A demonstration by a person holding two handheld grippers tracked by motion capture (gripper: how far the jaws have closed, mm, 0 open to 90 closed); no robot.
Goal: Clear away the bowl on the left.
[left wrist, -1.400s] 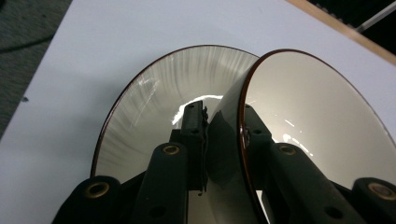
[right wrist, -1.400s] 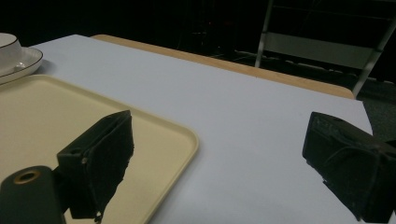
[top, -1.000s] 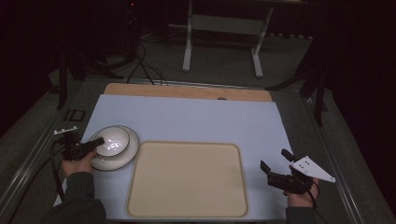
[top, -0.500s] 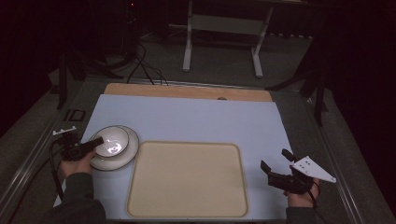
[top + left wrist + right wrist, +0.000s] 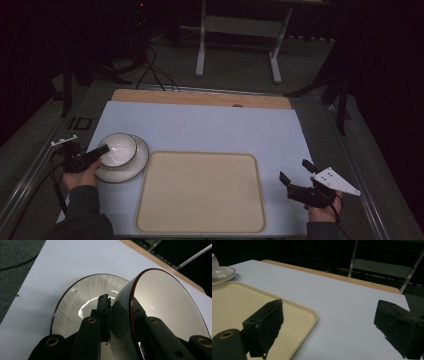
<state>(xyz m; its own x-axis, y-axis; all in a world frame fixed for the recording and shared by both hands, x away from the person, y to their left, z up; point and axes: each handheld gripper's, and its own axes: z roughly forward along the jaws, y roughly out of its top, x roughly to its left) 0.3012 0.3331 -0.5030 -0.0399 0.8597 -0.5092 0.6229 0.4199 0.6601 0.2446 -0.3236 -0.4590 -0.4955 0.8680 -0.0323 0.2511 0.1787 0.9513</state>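
Basically no legible text; left gripper (image 5: 102, 150) clamps bowl (image 5: 118, 149) rim over plate (image 5: 131, 169), right gripper (image 5: 296, 176) wide open, empty.

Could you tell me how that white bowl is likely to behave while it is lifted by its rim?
The bowl looks glazed and glossy, so the left gripper, shut on its rim with one jaw inside and one outside, may slip. Held at one edge only, it will probably tilt. It appears ceramic and rigid, so likely fragile if it knocks the plate underneath.

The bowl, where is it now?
In the high view the bowl sits at the table's left on the plate, beside the tray, its rim clamped by the left hand-held gripper.
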